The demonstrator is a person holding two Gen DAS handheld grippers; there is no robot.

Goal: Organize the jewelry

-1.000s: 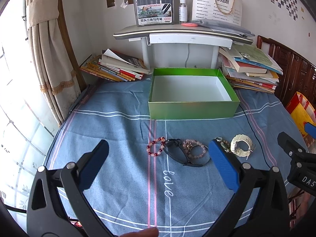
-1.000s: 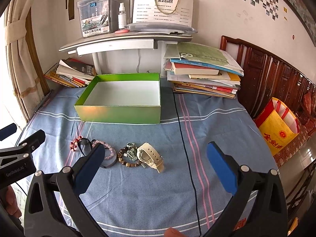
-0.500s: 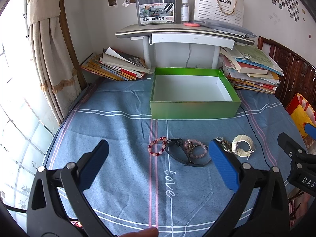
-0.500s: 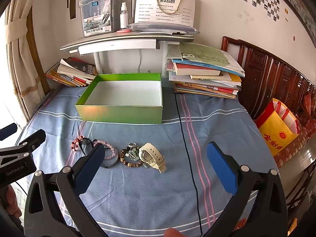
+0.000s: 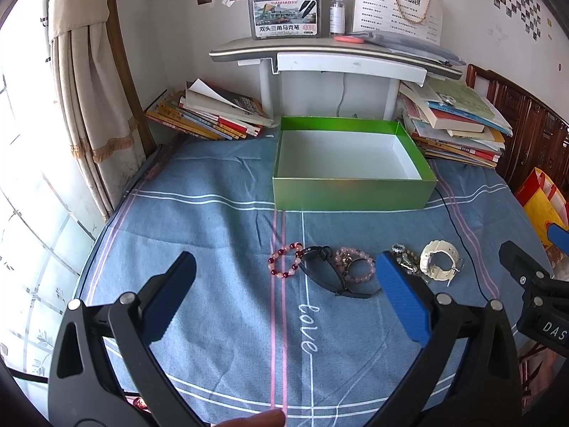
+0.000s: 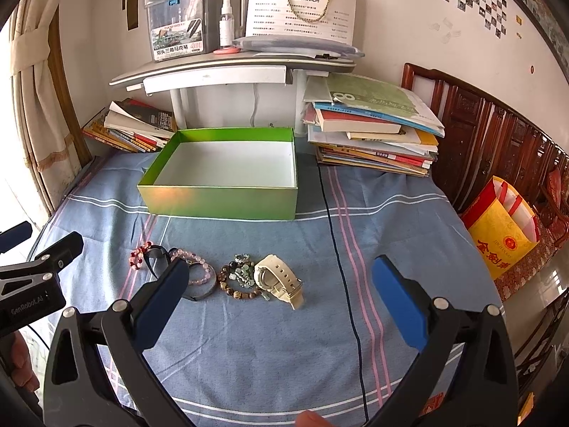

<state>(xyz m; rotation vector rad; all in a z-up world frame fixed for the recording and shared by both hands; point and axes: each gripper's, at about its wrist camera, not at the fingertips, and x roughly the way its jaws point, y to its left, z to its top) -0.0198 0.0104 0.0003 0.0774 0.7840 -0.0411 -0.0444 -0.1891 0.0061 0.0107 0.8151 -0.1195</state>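
Note:
An empty green box [image 5: 354, 195] [image 6: 220, 203] with a white inside stands on the blue cloth. In front of it lies a row of jewelry: a red bead bracelet [image 5: 284, 265] [image 6: 137, 254], a black band [image 5: 322, 274], a pink bead bracelet [image 5: 355, 268] [image 6: 201, 267], a brown bead bracelet [image 6: 236, 284] and a cream watch [image 5: 439, 265] [image 6: 281, 279]. My left gripper [image 5: 284, 284] hangs open above the cloth, nearer than the row. My right gripper [image 6: 281, 291] is open too, with the watch between its fingers in the view. Neither holds anything.
Book stacks [image 5: 209, 115] [image 6: 373, 135] flank the box at the back. A small desk [image 6: 231, 67] with a marker case [image 6: 177, 25] stands behind. A curtain [image 5: 85, 82] hangs left; a yellow bag [image 6: 501, 227] and dark wooden furniture [image 6: 498, 142] are right.
Both views have tilted or drawn slightly so the box and jewelry sit a little lower in frame. Nothing on the cloth has moved; both grippers stay open.

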